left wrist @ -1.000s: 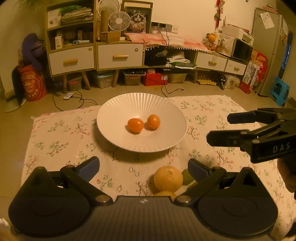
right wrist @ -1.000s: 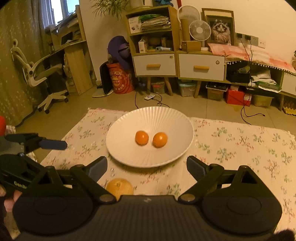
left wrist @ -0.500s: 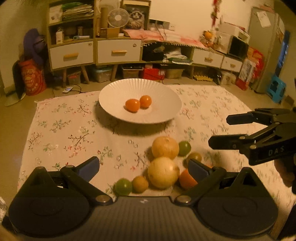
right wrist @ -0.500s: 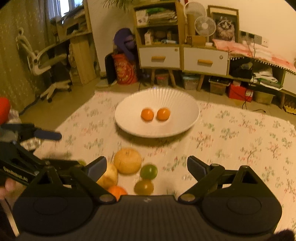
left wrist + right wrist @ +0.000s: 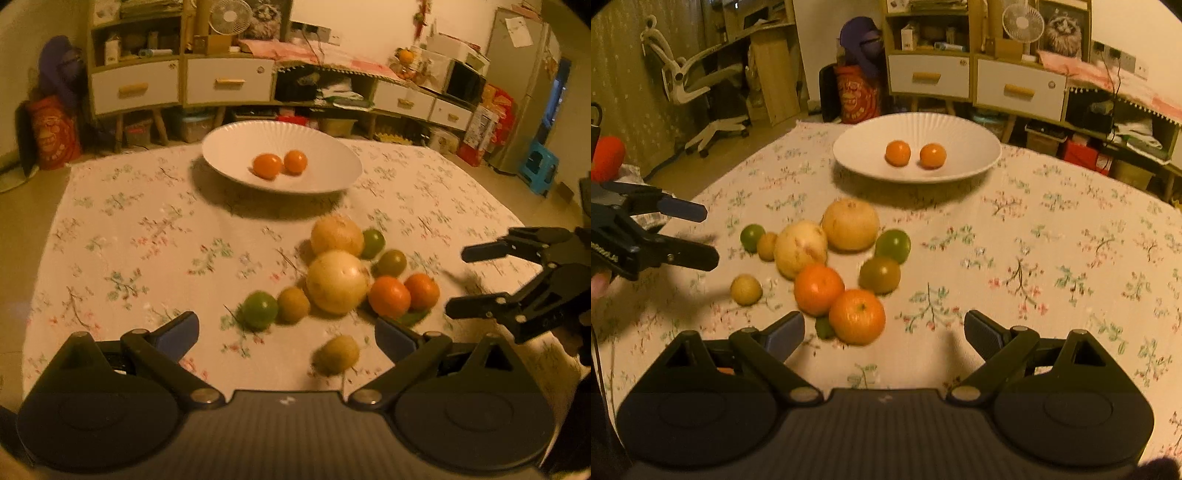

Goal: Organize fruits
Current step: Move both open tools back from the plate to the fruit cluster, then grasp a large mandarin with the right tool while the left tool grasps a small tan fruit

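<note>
From the left wrist camera, the left gripper [image 5: 286, 332] hovers low over a table spread with a floral cloth [image 5: 147, 236], its fingers [image 5: 177, 332] spread wide and holding nothing. A white ribbed plate [image 5: 325, 155] sits at the far end of the cloth with two small oranges [image 5: 266, 166] side by side in its middle. Nearer than the plate lies a loose cluster of fruit: two large pale yellow fruits [image 5: 338, 281] touching each other, a pair of oranges [image 5: 389, 296] just right of them, two greenish fruits [image 5: 373, 243] behind the oranges, and a green lime [image 5: 259, 310] with a small brown fruit [image 5: 293, 305] to their left. One small yellowish fruit [image 5: 337, 355] lies apart, between the cluster and the left gripper's fingers. The right gripper [image 5: 456, 284] comes in from the right of the cluster, fingers parted and empty.

From the right wrist camera, the right gripper [image 5: 884, 330] is likewise released, its blue-padded fingers [image 5: 982, 334] wide apart, with the nearest orange [image 5: 857, 316] of the cluster just beyond them and a second orange [image 5: 819, 290] touching it. The plate [image 5: 975, 162] stands beyond the cluster, the two small oranges [image 5: 897, 153] still its only contents. The left gripper [image 5: 701, 236] reaches in from the left of the cluster, open and empty. Behind the table are white drawer cabinets [image 5: 1019, 88] and a desk fan [image 5: 1022, 22].
</note>
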